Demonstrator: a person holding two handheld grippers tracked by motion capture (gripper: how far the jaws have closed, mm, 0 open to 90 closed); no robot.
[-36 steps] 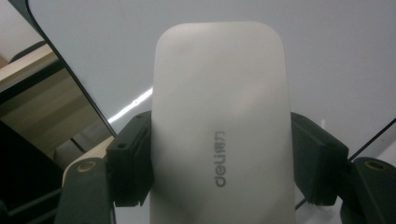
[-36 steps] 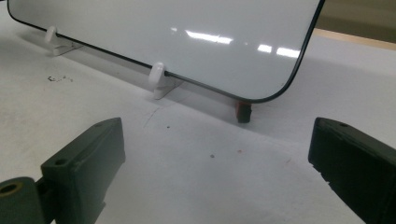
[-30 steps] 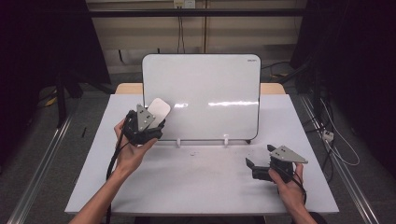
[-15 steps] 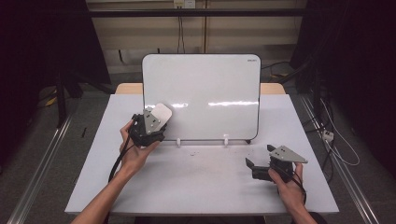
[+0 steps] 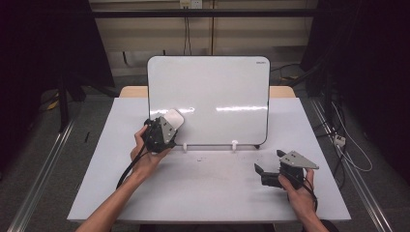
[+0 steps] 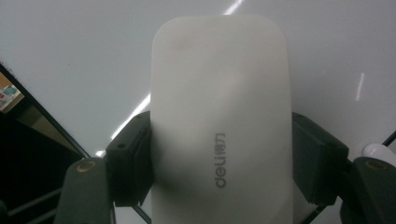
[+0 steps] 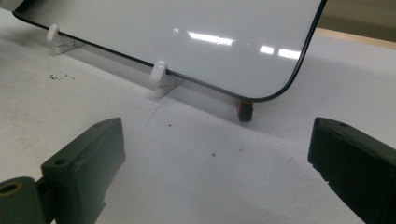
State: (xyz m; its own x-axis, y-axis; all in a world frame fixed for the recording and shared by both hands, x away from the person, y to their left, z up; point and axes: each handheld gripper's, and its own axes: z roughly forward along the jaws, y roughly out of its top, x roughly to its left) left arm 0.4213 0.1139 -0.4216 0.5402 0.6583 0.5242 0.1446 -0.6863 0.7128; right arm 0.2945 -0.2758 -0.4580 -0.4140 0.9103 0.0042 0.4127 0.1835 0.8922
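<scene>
Whiteboard eraser (image 6: pixel 222 126) clamped in left gripper (image 5: pixel 167 129), set against lower left of whiteboard (image 5: pixel 212 92).

Eraser — white, rounded, grey lettering on its back — pinched across its width between both black pads (image 6: pixel 133 165) of left gripper; held at the board's lower left corner area, just above the bottom edge. Whiteboard upright on white clips (image 7: pixel 161 77) near the back of the white table (image 5: pixel 208 193), surface blank, with glare streaks. Right gripper (image 5: pixel 268 171) low over the table at front right, well apart from the board — jaws spread wide, nothing between them, bare tabletop in the gap. Small dark specks on table before the board.
</scene>
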